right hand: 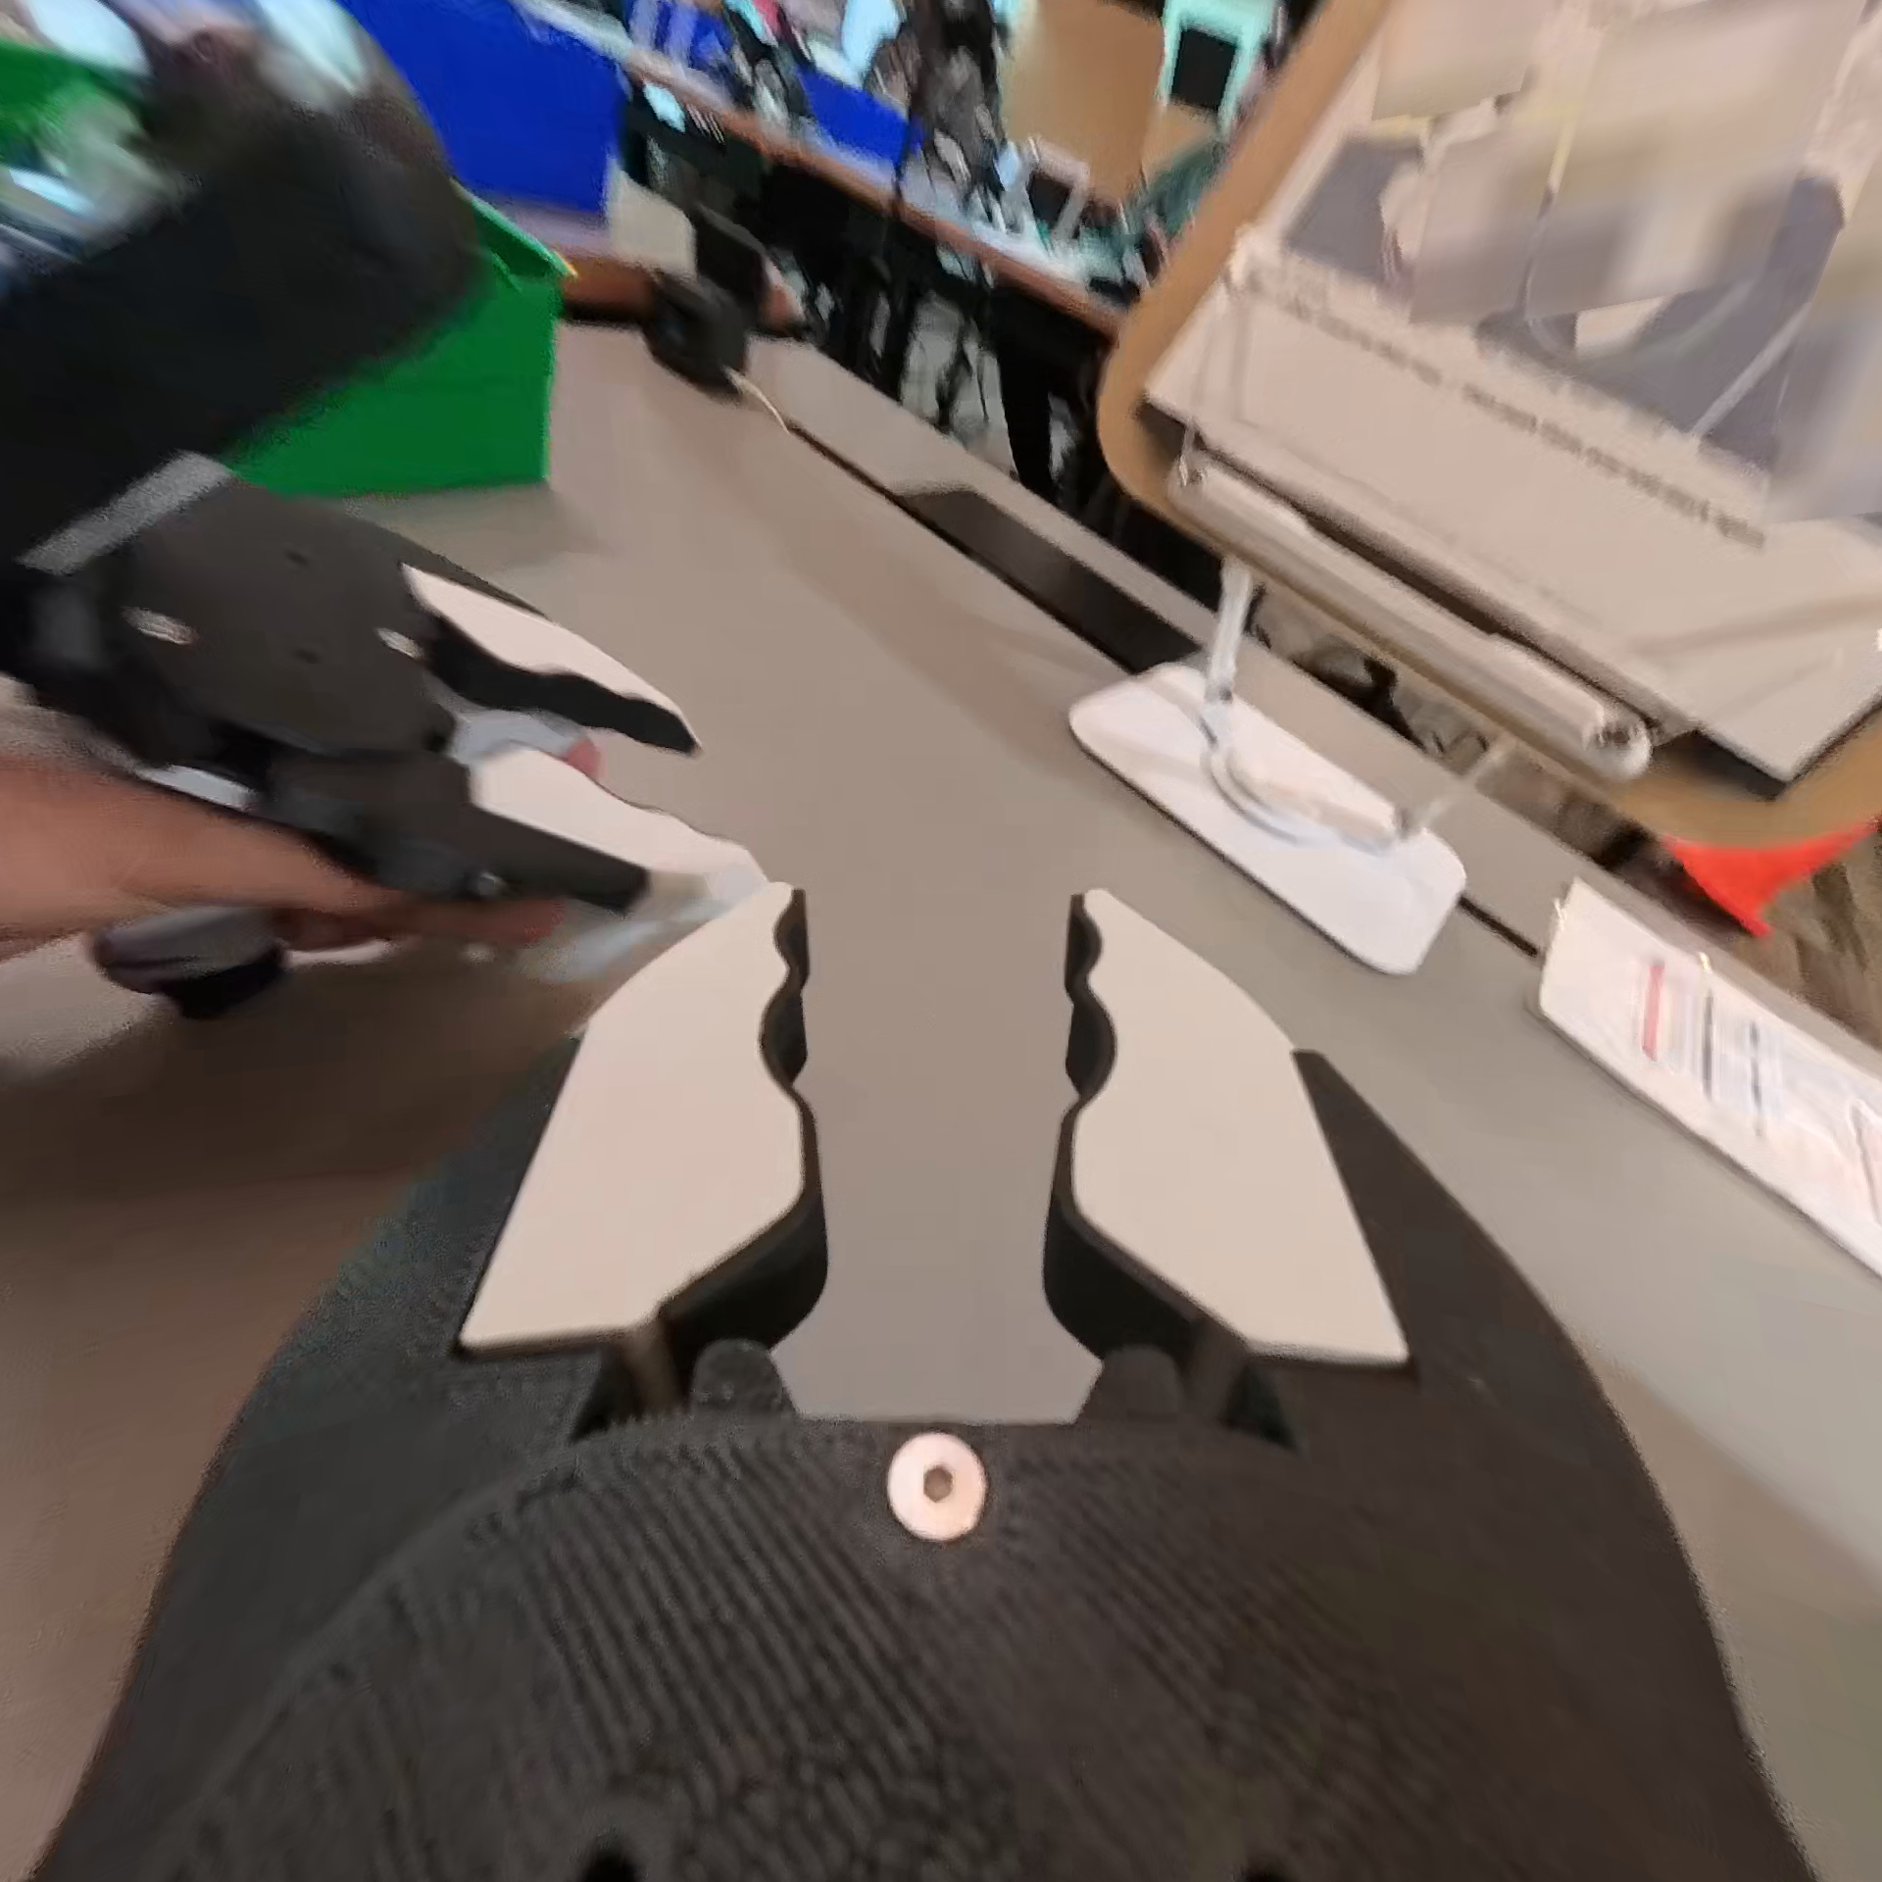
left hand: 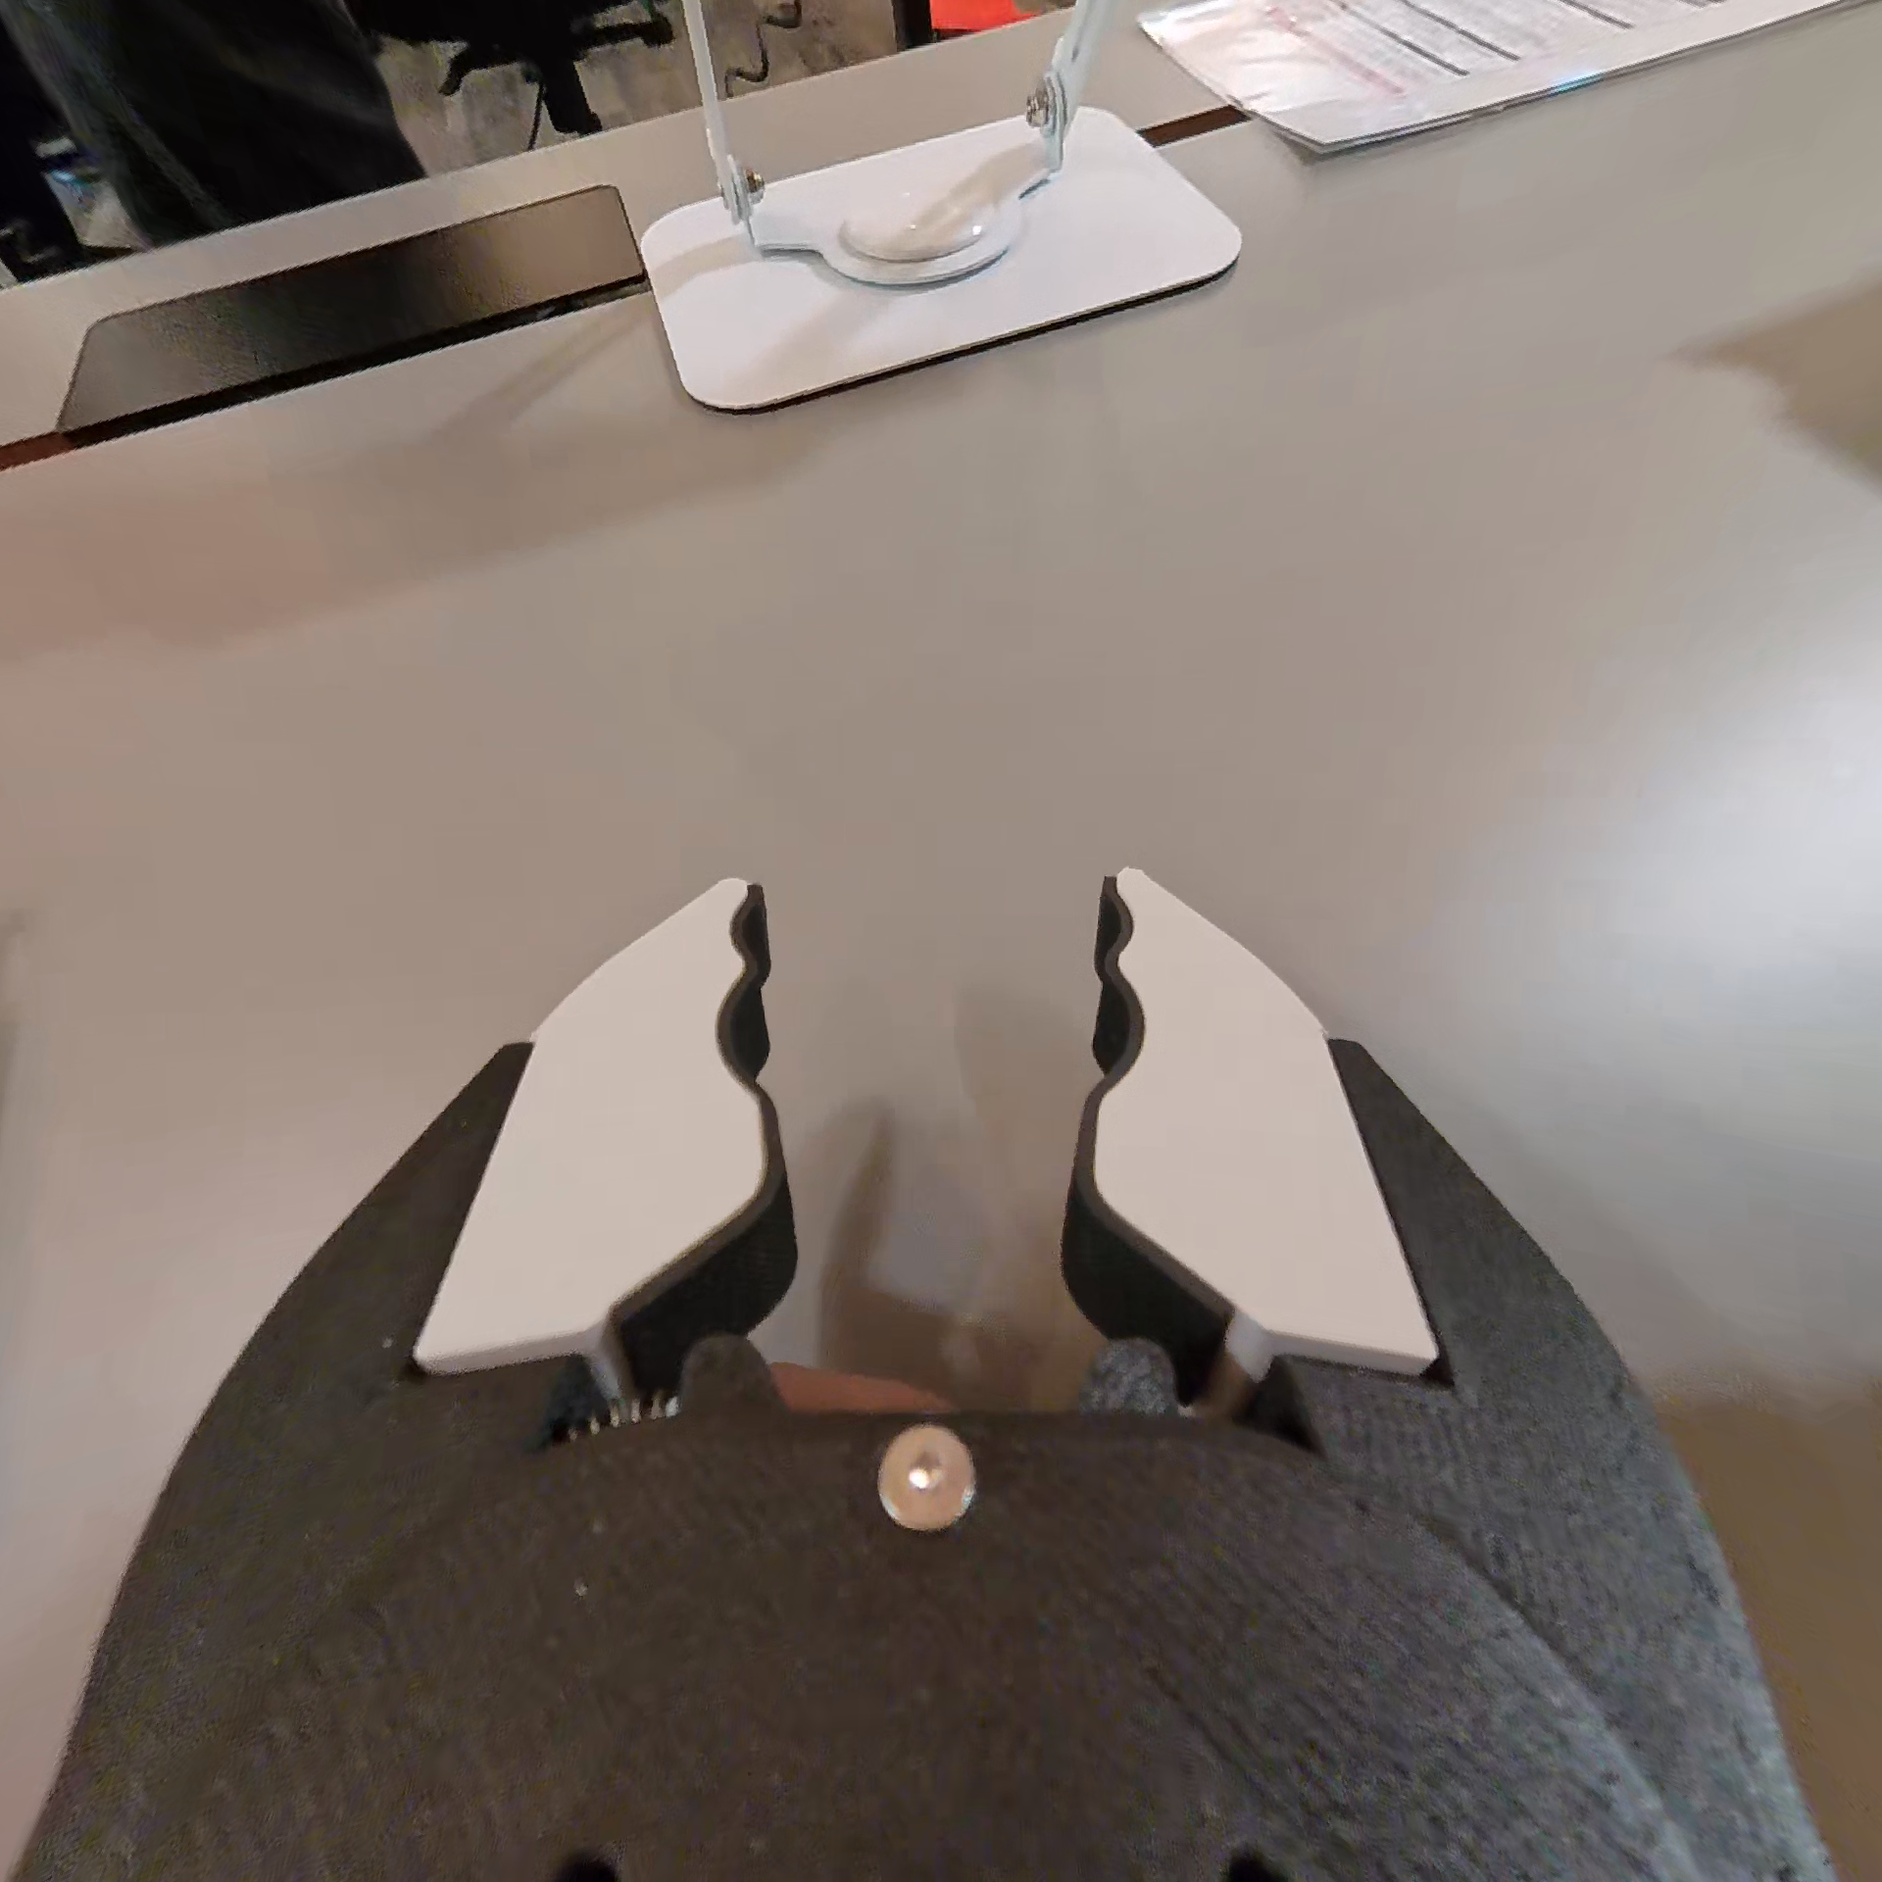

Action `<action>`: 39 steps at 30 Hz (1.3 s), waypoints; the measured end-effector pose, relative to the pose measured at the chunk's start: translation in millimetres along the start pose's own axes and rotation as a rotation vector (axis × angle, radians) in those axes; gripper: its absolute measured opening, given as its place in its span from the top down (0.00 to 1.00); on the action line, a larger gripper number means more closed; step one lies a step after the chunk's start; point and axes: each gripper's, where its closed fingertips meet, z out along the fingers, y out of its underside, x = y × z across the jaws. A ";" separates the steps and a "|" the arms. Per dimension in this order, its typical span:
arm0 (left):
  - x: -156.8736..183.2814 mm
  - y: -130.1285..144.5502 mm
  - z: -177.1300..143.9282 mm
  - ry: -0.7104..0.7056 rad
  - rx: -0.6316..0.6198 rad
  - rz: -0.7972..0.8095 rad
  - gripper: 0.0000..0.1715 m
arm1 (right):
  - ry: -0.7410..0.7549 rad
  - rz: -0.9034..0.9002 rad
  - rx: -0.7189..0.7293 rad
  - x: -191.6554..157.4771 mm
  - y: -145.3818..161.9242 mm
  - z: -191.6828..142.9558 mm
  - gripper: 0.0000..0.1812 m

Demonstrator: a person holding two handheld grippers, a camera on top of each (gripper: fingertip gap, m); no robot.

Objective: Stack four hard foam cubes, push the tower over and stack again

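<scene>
No foam cube shows in either view. My left gripper (left hand: 932,896) is open and empty, its white fingers (left hand: 631,1120) pointing over bare grey table (left hand: 917,662). My right gripper (right hand: 935,906) is open and empty over the same grey table (right hand: 896,713). The right wrist view also shows the left gripper (right hand: 713,805) at the left, held in a hand, turned on its side with its fingers apart, close to my right gripper's left fingertip. The right wrist view is blurred.
A white stand base (left hand: 937,265) sits at the table's far side, with a dark slot cover (left hand: 346,295) to its left and papers (left hand: 1477,61) at the far right. The stand (right hand: 1273,815) holds a brown board (right hand: 1528,356). A green bin (right hand: 438,407) stands at the far left. Papers (right hand: 1731,1069) lie at the right. The white stand base (left hand: 937,265) sits 30 cm or so from the ends of my left fingers. My right wrist view (right hand: 1249,808) looks at it from another angle.
</scene>
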 end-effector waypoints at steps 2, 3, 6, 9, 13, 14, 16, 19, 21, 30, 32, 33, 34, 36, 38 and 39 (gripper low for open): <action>-0.7 2.7 0.9 -0.010 -0.019 0.010 0.63 | -0.054 -0.039 0.114 -17.1 -22.5 -10.6 0.73; -0.2 4.4 1.5 -0.013 -0.031 0.021 0.63 | -0.081 -0.061 0.166 -27.6 -33.5 -17.0 0.74; 2.5 11.0 4.0 -0.031 -0.078 0.078 0.62 | -0.150 -0.130 0.251 -64.5 -54.7 -32.6 0.76; 3.1 17.7 6.4 -0.067 -0.123 0.143 0.61 | -0.265 -0.183 0.341 -110.3 -69.8 -52.3 0.77; 6.4 21.9 6.5 -0.093 -0.144 0.221 0.60 | -0.339 -0.268 0.415 -152.0 -77.0 -71.2 0.81; 7.7 22.4 6.4 -0.099 -0.145 0.242 0.60 | -0.346 -0.289 0.412 -158.7 -75.5 -72.4 0.82; 10.3 22.5 6.0 -0.117 -0.141 0.287 0.60 | -0.375 -0.326 0.407 -170.4 -71.1 -73.8 0.82; 14.7 19.6 4.3 -0.142 -0.116 0.346 0.62 | -0.392 -0.358 0.398 -178.5 -64.6 -73.5 0.82; 16.2 18.1 3.5 -0.160 -0.107 0.374 0.62 | -0.391 -0.366 0.399 -179.4 -63.8 -73.7 0.82; 18.6 18.1 3.2 -0.149 -0.103 0.373 0.62 | -0.377 -0.370 0.414 -177.2 -65.4 -75.4 0.83; 18.2 18.4 3.3 -0.143 -0.105 0.362 0.62 | -0.387 -0.346 0.444 -176.0 -72.4 -81.5 0.84; 17.8 18.8 3.5 -0.139 -0.106 0.355 0.62 | -0.377 -0.340 0.449 -172.5 -74.8 -81.9 0.84; 17.5 18.8 3.7 -0.134 -0.108 0.347 0.61 | -0.353 -0.331 0.453 -165.2 -77.3 -81.0 0.84; 18.3 16.6 3.5 -0.117 -0.095 0.331 0.61 | -0.266 -0.260 0.476 -136.9 -85.2 -77.9 0.86; 18.8 11.7 1.9 -0.103 -0.063 0.305 0.61 | -0.193 -0.115 0.469 -95.5 -88.5 -70.8 0.88; 19.6 9.5 0.9 -0.094 -0.049 0.292 0.61 | -0.156 -0.028 0.444 -71.1 -85.0 -64.0 0.89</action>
